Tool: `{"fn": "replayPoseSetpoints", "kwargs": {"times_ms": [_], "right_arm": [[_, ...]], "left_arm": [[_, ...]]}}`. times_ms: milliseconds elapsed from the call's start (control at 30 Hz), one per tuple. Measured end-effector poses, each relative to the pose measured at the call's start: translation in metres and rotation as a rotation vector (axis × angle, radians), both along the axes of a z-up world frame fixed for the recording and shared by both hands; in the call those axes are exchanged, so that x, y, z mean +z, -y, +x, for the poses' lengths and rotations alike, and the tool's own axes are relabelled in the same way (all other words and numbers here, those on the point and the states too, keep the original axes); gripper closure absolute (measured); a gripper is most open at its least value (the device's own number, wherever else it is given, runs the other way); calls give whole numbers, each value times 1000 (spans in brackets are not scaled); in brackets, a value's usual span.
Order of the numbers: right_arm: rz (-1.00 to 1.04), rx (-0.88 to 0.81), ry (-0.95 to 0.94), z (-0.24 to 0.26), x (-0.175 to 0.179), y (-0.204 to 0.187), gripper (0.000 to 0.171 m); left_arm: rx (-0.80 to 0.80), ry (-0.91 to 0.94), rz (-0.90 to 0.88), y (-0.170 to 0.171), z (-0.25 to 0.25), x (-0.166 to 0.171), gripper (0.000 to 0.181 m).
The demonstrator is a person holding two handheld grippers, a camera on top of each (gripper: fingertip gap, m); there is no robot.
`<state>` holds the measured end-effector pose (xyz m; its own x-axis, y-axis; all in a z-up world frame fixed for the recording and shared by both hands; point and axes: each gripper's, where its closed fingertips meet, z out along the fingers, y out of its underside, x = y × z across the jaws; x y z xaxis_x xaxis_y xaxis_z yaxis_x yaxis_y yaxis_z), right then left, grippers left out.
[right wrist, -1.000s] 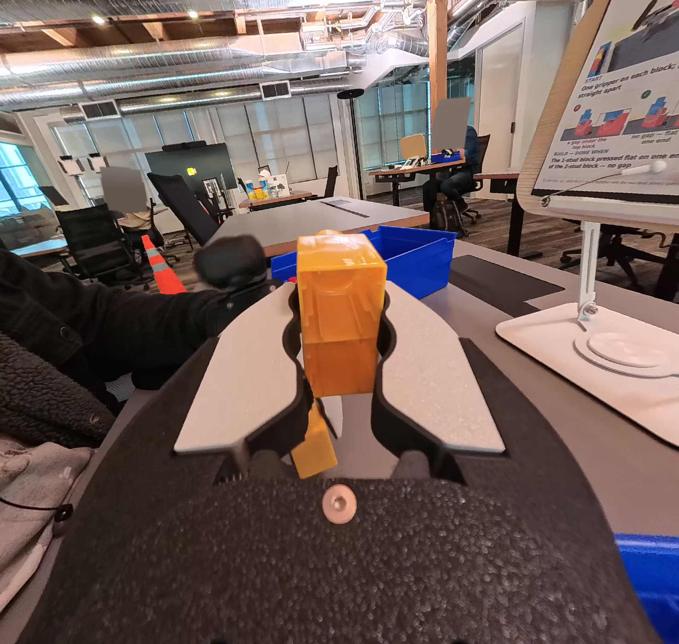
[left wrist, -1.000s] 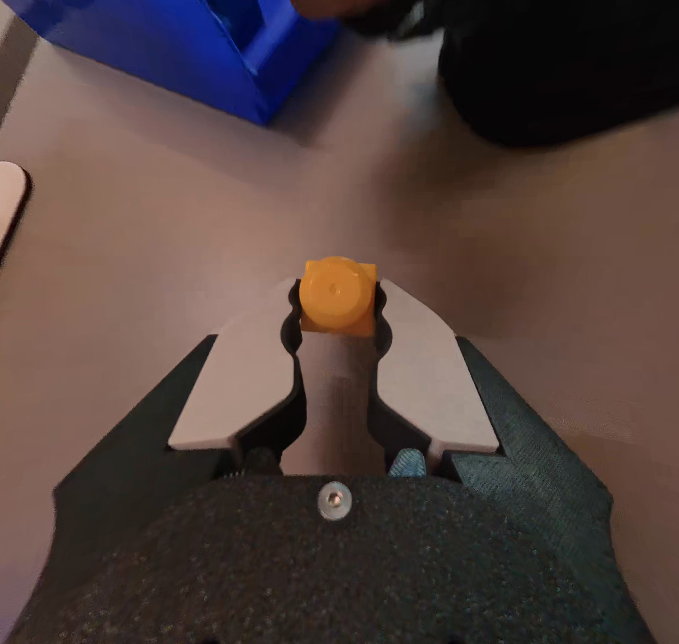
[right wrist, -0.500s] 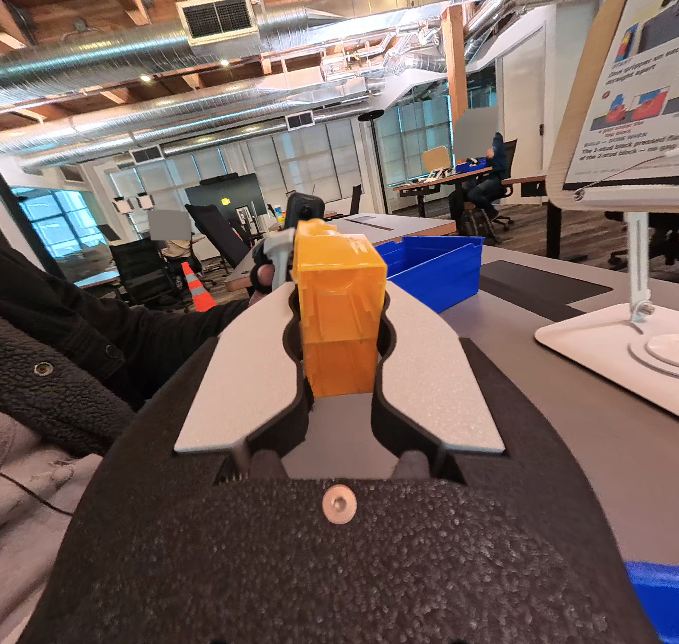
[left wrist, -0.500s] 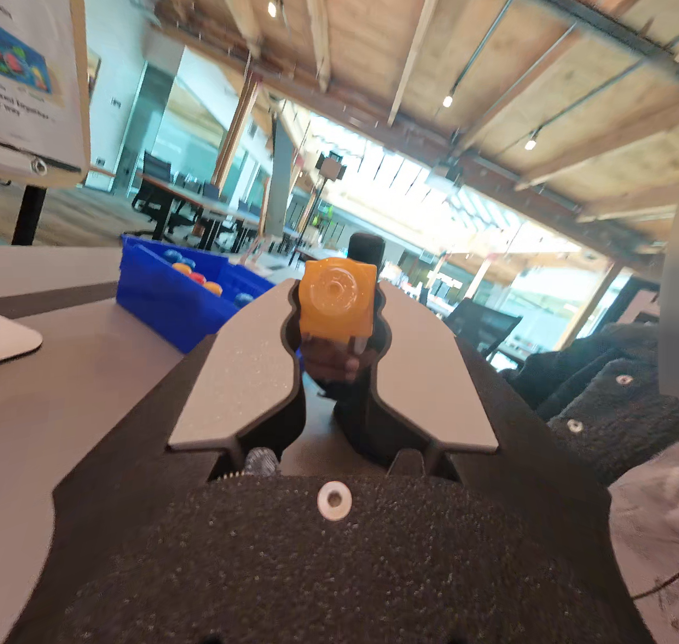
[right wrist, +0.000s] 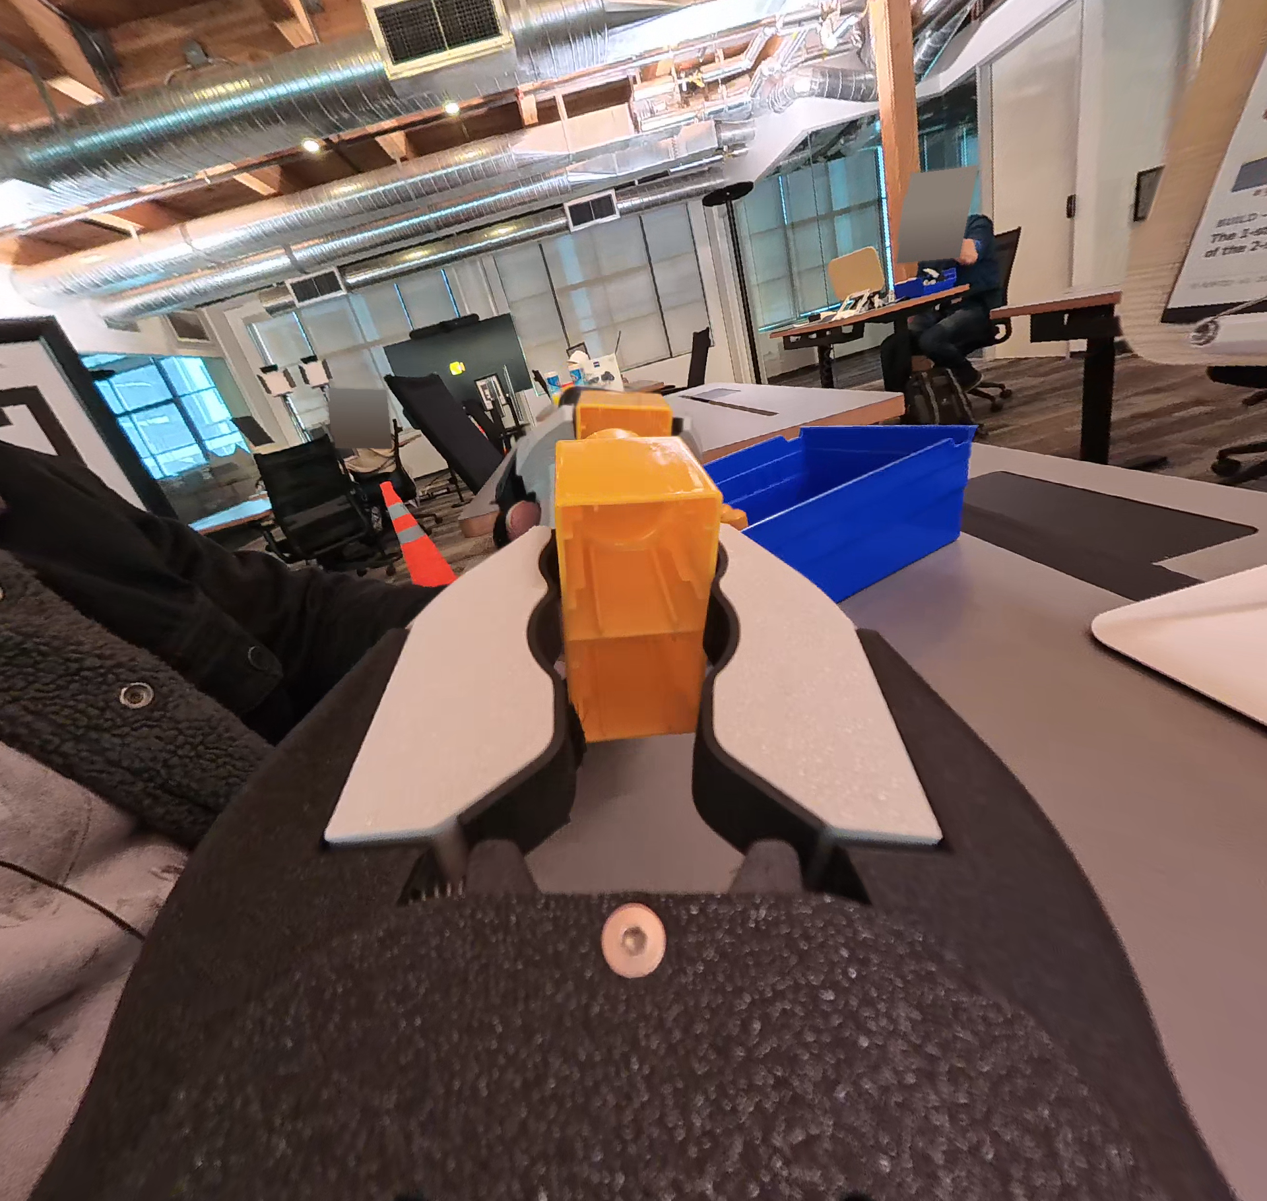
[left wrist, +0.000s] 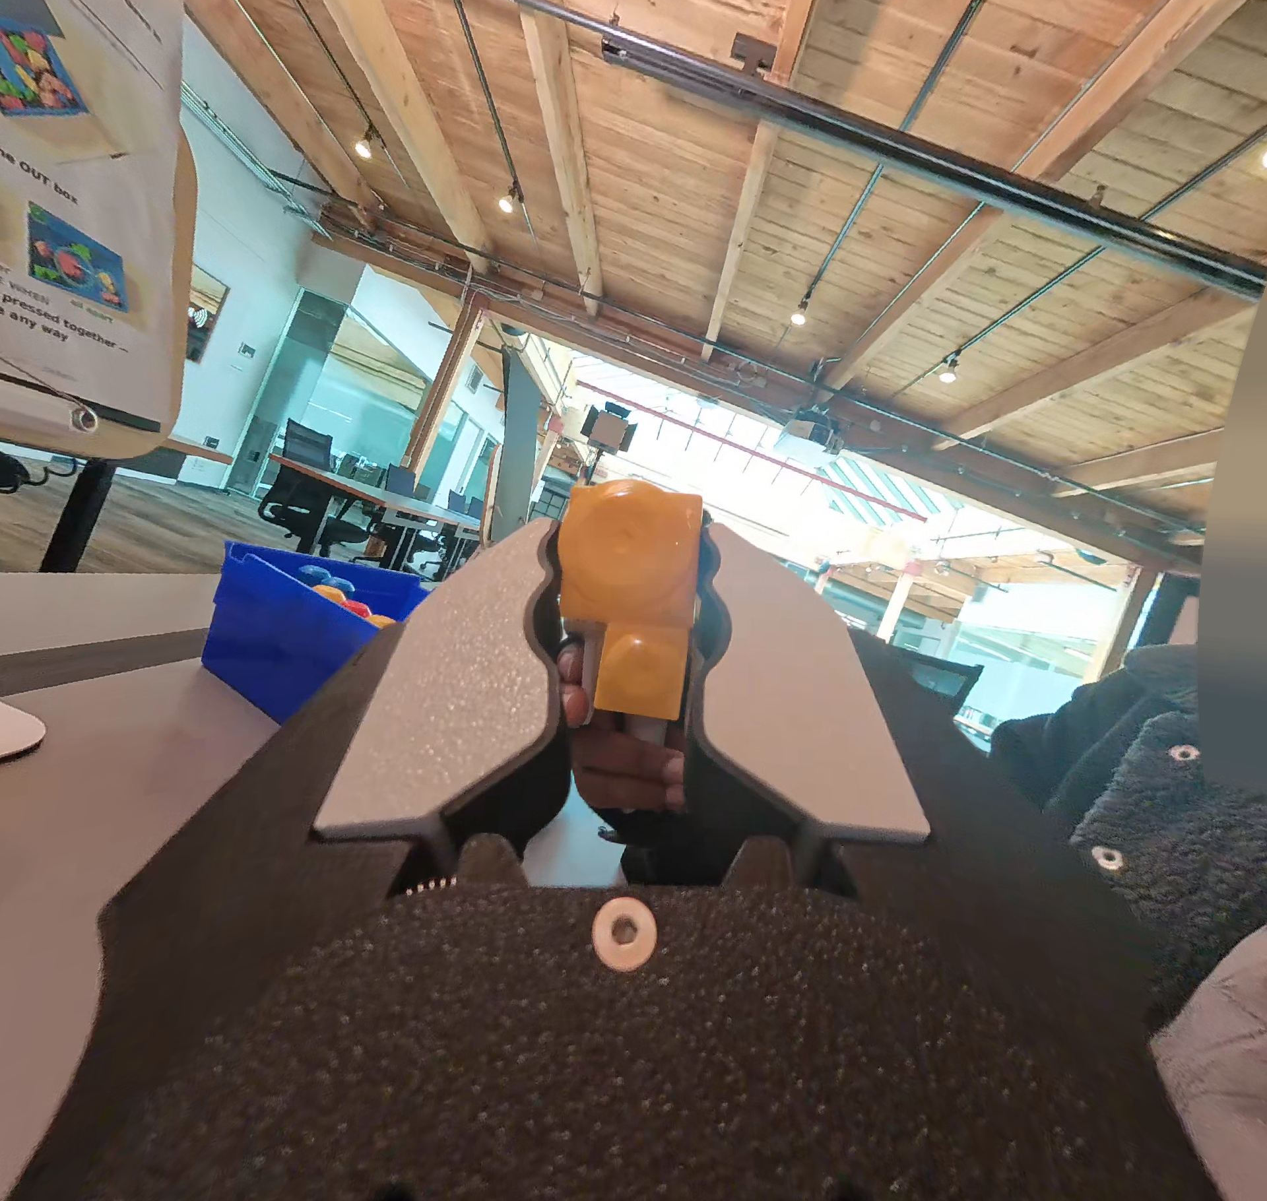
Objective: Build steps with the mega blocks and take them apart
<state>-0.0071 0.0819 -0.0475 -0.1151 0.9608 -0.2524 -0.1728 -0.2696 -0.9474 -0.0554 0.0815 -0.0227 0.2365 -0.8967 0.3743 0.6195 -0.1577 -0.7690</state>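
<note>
My left gripper (left wrist: 627, 537) is shut on a small orange one-stud block (left wrist: 627, 568), held in the air with its stud facing the camera. My right gripper (right wrist: 634, 544) is shut on a longer orange block (right wrist: 634, 592), whose hollow underside faces the camera. The two grippers face each other above the table. In the left wrist view the longer block (left wrist: 641, 678) sits just below the small one. In the right wrist view the small block (right wrist: 622, 414) shows just beyond the longer one. I cannot tell whether the blocks touch.
A blue bin (left wrist: 295, 626) holding several coloured blocks stands on the grey table (left wrist: 103, 791); it also shows in the right wrist view (right wrist: 857, 503). An instruction board (left wrist: 82, 174) on a white base (right wrist: 1200, 640) stands nearby. The person's dark sleeve (right wrist: 171, 592) lies at the left. My right fingertips sit around 6 cm from my left ones.
My left gripper has swung up from pointing down at the table to level, facing the right gripper. The two orange blocks have come close together. Both grips are unchanged.
</note>
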Motion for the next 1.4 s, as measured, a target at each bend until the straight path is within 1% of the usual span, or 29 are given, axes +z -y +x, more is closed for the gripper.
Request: {"fn": "replayPoseSetpoints", "kwargs": {"times_ms": [267, 767, 933, 1100, 1400], "right_arm": [[13, 17, 32, -9, -4, 10, 133], [12, 20, 56, -14, -11, 11, 133], [17, 38, 66, -15, -12, 15, 133], [29, 54, 87, -14, -14, 17, 133], [43, 56, 127, -15, -22, 17, 134]], "left_arm": [[-2, -39, 29, 8, 20, -4, 144], [5, -93, 37, 9, 28, -8, 144], [2, -154, 62, 12, 30, -10, 144], [-14, -255, 88, 14, 34, -14, 143], [-45, -320, 79, 15, 34, -24, 143]]}}
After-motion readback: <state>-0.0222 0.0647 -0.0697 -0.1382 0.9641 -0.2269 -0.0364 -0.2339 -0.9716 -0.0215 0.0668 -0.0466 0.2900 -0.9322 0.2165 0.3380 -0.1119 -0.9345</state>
